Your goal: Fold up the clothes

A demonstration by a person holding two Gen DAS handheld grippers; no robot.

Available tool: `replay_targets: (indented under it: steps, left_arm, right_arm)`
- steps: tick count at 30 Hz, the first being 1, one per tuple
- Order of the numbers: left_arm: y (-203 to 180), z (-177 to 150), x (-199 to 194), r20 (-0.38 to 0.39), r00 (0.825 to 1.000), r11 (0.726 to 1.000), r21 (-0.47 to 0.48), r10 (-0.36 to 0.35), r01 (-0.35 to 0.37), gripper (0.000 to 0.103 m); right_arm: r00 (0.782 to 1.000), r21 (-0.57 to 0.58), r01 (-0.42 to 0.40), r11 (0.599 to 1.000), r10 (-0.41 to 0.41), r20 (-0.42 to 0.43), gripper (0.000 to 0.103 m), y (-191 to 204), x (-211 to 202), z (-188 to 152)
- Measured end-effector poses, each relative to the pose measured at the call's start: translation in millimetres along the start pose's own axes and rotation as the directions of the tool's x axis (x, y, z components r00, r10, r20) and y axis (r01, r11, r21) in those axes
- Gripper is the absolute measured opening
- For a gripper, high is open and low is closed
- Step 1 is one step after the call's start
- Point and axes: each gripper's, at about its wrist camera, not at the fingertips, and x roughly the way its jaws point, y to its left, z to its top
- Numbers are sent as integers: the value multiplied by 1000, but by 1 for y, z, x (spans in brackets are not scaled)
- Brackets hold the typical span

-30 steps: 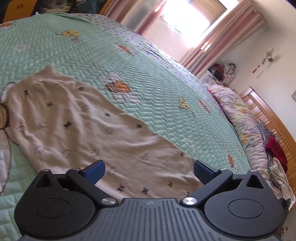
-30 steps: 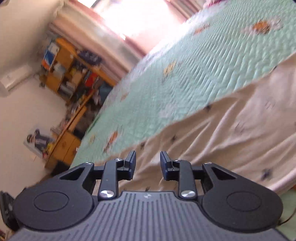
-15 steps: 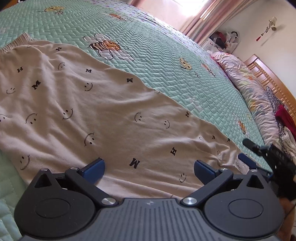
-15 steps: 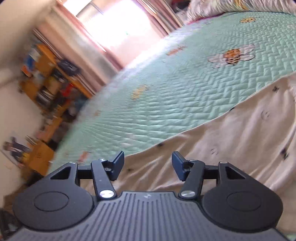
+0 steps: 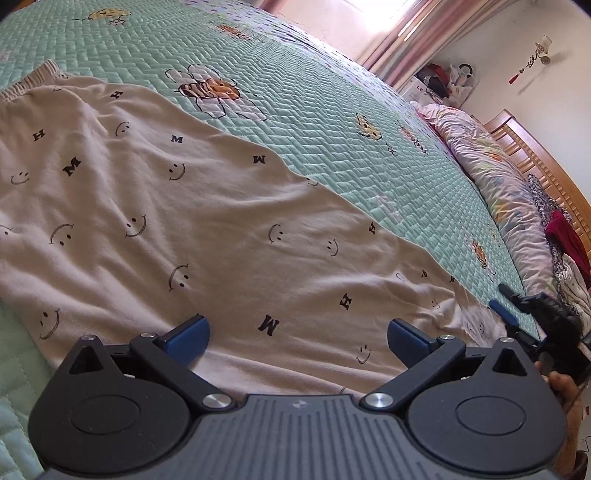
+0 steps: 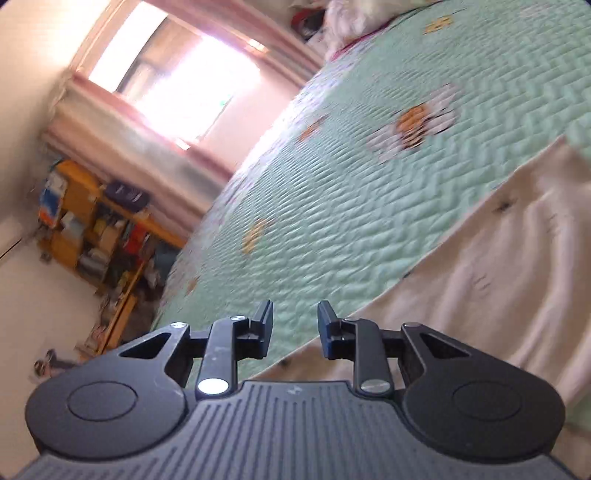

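The beige garment (image 5: 207, 221), printed with smiley faces and black letters M and H, lies spread flat across the mint-green quilted bedspread (image 5: 332, 122), its ribbed band (image 5: 29, 79) off at the far left edge and a few soft creases running through the cloth. Right over its near edge hangs the left gripper (image 5: 297, 336), jaws spread wide, blue pads well apart and nothing pinched between them, the cloth showing plain in the gap. Over at the garment's right end, there's the right gripper (image 5: 513, 306), seen from the left wrist camera, its blue-tipped fingers reaching in just above the corner of the fabric, with a hand (image 5: 563, 391) behind it. From its own camera the right gripper (image 6: 295, 326) has just been closing its jaws; a narrow gap remains between the pads and no cloth sits in it, the garment's edge (image 6: 461, 280) lying just beneath and to the right. That view is blurred. On the bedspread, a stitched bee on a white flower (image 5: 214, 90) sits just beyond the garment's far edge. Further out, a floral duvet (image 5: 491, 177) is bunched along the wooden headboard (image 5: 546, 166), pink striped curtains (image 5: 417, 33) frame the bright window, and a cluttered orange shelf (image 6: 92, 225) stands against the wall.
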Motion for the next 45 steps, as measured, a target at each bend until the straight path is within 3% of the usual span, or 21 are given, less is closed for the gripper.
replay_targets:
  steps: [1,2,3,4,8,11,13,16,20,24,28,35,37,41,45]
  left_arm:
    - [-3,0,1,-2,1000,1000,7,6,-6,102]
    - [-4,0,1,-4,1000,1000,17,11,-10,102]
    - [-4,0,1,-4,1000,1000,19,12,-12,102]
    - [-5,0,1,-4,1000,1000,21,14,-14,102]
    - [-6,0,1,-5,1000,1000,22,19,-19,102]
    - [-4,0,2,-4,1000,1000,16,17,-17,102]
    - [-4,0,1,-1,1000,1000,12,16,-16,102]
    - [-2,0,0,4,1000,1000,-11,11,-11,102]
    - [3,2,-4,7,1000,998,-67,-11,11,102]
    - [7,6,-11,-4,999,993,-108,-37,37,102]
    - [1,10,-13,-36,999,994,-111,-12,8,102]
    - [-4,17,-13,-90,996,989,-143,13,-26,102]
    - [-2,17,-14,-94,996,989,-147,9,-23,102]
    - [6,18,-17,-89,996,985,-170,5,-20,102]
    - [18,21,-26,-70,998,979,-202,0,-14,102]
  right_arm:
    - [998,-5,60,998,-60,-16,29,-9,8,4]
    - [995,-6,98,995,-98,-25,16,-19,14,7]
    - [995,14,95,995,-95,-25,3,-29,17,9]
    - [997,50,70,996,-69,-17,3,-36,14,11]
    - [988,68,-44,997,34,148,38,-38,-33,8]
    - [972,115,-85,990,57,228,47,-53,-73,0]
    - [962,156,-90,984,46,270,47,-66,-100,-9]
    - [946,195,-41,980,-25,324,47,-86,-133,-19]
    - [952,232,54,971,-120,280,51,-107,-141,-18]
    - [968,261,71,963,-130,216,51,-110,-117,-15]
    - [973,244,81,966,-130,191,53,-104,-95,-3]
    - [976,231,59,971,-104,191,53,-102,-82,5]
    - [975,208,62,976,-104,198,49,-102,-86,1]
    - [973,190,70,979,-109,202,19,-105,-91,-4]
    - [972,183,52,982,-91,215,14,-105,-94,-5]
